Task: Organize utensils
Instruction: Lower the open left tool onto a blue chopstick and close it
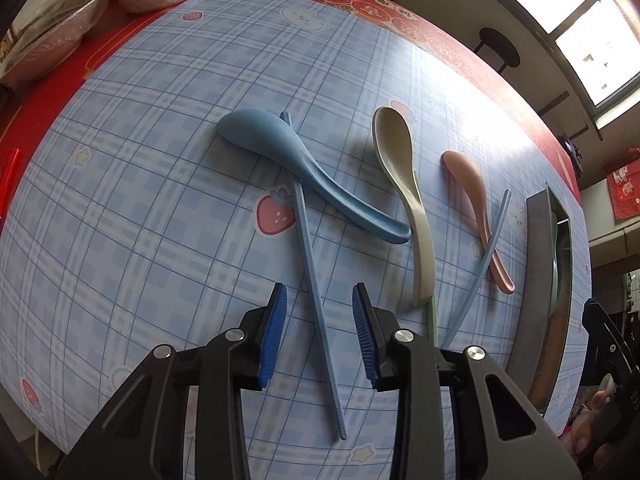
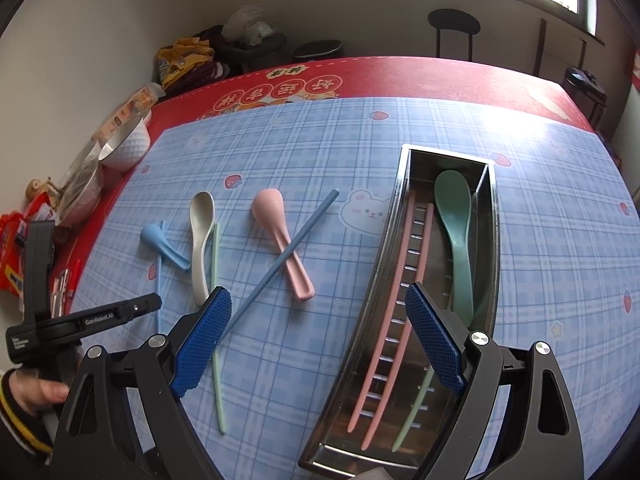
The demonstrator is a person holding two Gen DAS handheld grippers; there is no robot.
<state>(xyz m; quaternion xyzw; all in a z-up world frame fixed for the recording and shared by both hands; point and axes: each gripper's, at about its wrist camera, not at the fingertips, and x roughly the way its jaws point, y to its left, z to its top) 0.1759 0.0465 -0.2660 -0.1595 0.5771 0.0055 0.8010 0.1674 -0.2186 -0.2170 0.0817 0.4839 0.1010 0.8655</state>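
A steel tray [image 2: 400, 196] holds a green spoon [image 2: 456, 220], two pink chopsticks [image 2: 394, 292] and a green chopstick [image 2: 412, 412]. On the blue plaid mat lie a blue spoon [image 1: 304, 168] over a blue chopstick [image 1: 316, 288], a cream spoon [image 1: 404, 184], a pink spoon [image 1: 476, 200] under a second blue chopstick [image 1: 480, 264], and a green chopstick [image 2: 218, 344]. My left gripper [image 1: 319, 300] is open, its jaws either side of the blue chopstick, just above it. My right gripper [image 2: 316, 320] is open and empty above the tray's near left side.
A white bowl [image 2: 124, 144] and another bowl [image 2: 82, 192] stand at the mat's far left on the red tablecloth [image 2: 400, 76], with snack packets [image 2: 12, 248] beside them. A stool [image 2: 454, 26] stands beyond the table. The tray's edge shows in the left wrist view [image 1: 536, 280].
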